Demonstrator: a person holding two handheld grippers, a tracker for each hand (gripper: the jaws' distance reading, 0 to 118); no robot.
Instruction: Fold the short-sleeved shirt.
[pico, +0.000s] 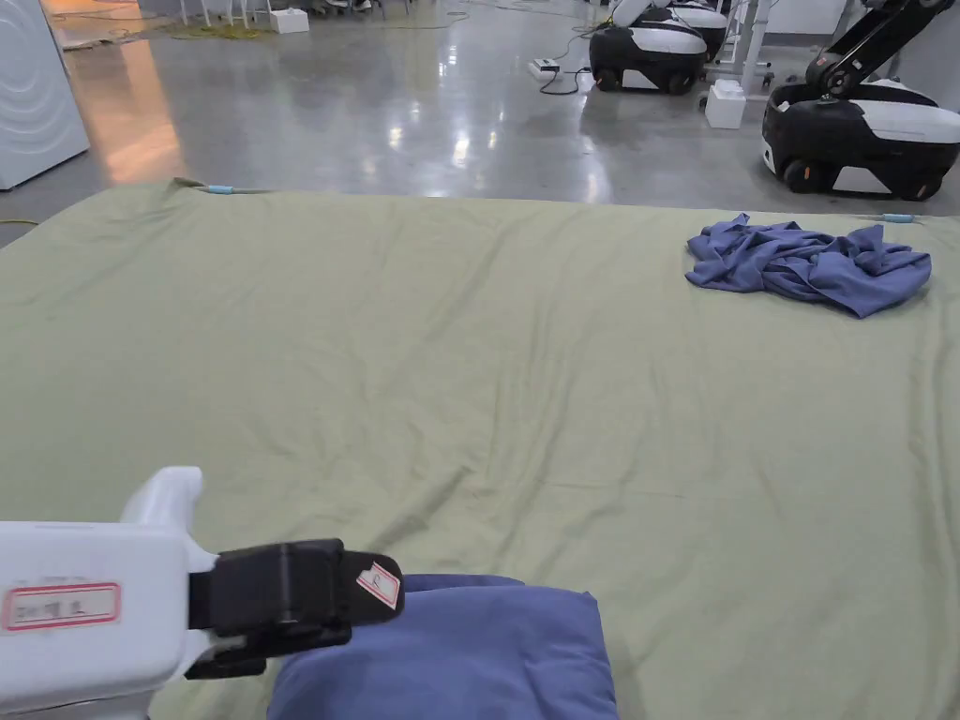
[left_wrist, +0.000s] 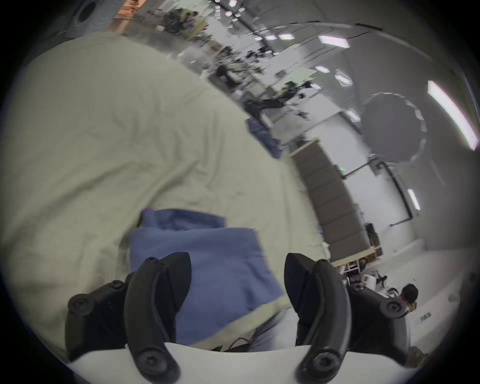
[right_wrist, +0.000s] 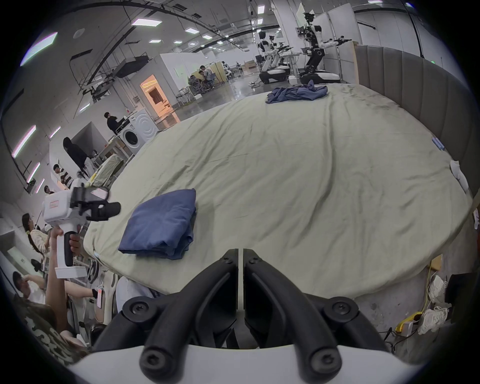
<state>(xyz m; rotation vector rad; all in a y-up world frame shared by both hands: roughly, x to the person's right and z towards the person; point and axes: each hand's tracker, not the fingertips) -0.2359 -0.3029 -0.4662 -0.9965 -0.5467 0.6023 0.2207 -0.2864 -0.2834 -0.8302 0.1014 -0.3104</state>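
Note:
A blue short-sleeved shirt (pico: 450, 656) (left_wrist: 207, 259) (right_wrist: 161, 226) lies folded into a thick rectangle at the near edge of the green bed sheet (pico: 422, 356). My left gripper (pico: 384, 586) (left_wrist: 236, 259) (right_wrist: 111, 207) hovers just above the folded shirt's left side, its jaws open and holding nothing. My right gripper (right_wrist: 240, 250) hangs off the near edge of the bed, to the right of the folded shirt, with its jaws shut on nothing. A second blue garment (pico: 806, 267) (right_wrist: 298, 93) lies crumpled at the far right of the bed.
Wheeled robots (pico: 862, 131) (pico: 647, 47) stand on the shiny floor beyond the bed. A grey padded headboard (right_wrist: 415, 85) runs along the right side. A washing machine (right_wrist: 132, 137) and several people are off to the left. Shoes (right_wrist: 436, 285) lie on the floor.

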